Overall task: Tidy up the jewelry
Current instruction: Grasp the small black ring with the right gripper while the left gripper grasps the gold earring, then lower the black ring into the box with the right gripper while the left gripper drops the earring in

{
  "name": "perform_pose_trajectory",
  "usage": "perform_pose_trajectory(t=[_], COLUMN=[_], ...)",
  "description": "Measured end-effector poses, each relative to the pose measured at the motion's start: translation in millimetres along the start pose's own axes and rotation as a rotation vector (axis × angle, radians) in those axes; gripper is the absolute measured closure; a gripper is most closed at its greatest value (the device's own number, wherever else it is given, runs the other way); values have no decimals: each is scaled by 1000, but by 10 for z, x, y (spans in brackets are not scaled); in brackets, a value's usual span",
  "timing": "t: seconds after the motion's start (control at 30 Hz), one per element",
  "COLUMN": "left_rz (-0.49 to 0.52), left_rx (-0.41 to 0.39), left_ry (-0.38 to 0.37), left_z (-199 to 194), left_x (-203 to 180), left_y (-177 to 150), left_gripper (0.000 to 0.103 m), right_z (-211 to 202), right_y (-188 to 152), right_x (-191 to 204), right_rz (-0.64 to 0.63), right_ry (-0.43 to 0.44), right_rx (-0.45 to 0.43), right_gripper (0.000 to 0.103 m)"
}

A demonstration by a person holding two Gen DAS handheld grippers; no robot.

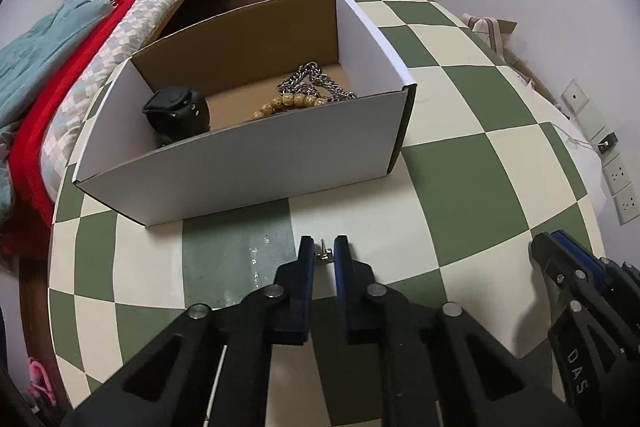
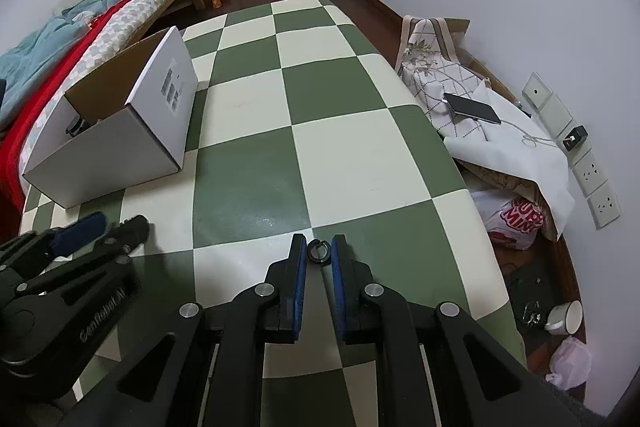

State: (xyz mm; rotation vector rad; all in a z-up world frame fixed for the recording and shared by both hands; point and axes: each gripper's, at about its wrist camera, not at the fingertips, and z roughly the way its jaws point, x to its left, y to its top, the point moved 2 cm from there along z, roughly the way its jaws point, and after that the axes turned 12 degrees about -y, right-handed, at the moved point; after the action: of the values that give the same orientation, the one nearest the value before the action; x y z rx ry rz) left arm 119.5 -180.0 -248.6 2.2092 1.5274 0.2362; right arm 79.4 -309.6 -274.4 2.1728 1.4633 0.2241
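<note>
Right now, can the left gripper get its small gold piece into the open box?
Probably yes. The left gripper is shut on the small gold piece; the box sits just ahead, top open, only its near wall to clear.

Black tongs, blue pads, silver pivot screws, white lettering.

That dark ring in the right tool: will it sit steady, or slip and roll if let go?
The dark ring looks small, rigid and smooth, pinched edge-on in the right tool, so it may twist or slip. Being round, it would likely roll on the smooth checkered tabletop.
</note>
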Motion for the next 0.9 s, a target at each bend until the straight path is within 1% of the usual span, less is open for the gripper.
perform_pose_trajectory(t=[0.2, 0.3, 0.4, 0.5, 0.57, 0.67, 0.8, 0.87, 0.9], left_rz=[3, 4, -2, -18, -36, -65, -101, -121, -126], left_rx=[-26, -49, -73, -116, -145, -169, -145, -131, -110], left_ry=[-9, -14, -33, -55, -61, -63, -49, -45, -49], left_z=[-98, -225, -423, -707, -885, -1022, -1002, -939, -886], left_x=[10, 9, 40, 158, 310, 547, 960, 1103, 1173], left_y=[17, 26, 68, 203, 363, 584, 940, 1038, 1088], left_gripper=[97, 97, 97, 97, 97, 97, 97, 97, 97], right_z=[-55, -130, -227, -376, -512, -693, -837, -826, -795], right_y=[35, 65, 109, 181, 278, 472, 833, 1014, 1106], right_x=[-32, -35, -23, 5, 57, 192, 502, 698, 793], right_rz=[16, 17, 22, 32, 34, 21, -6, -23, -27], right_ry=[7, 13, 27, 59, 92, 140, 218, 257, 278], right_rx=[-13, -28, -44, -62, -81, -110, -137, -125, -113], right_gripper=[90, 90, 90, 90, 90, 90, 90, 90, 90])
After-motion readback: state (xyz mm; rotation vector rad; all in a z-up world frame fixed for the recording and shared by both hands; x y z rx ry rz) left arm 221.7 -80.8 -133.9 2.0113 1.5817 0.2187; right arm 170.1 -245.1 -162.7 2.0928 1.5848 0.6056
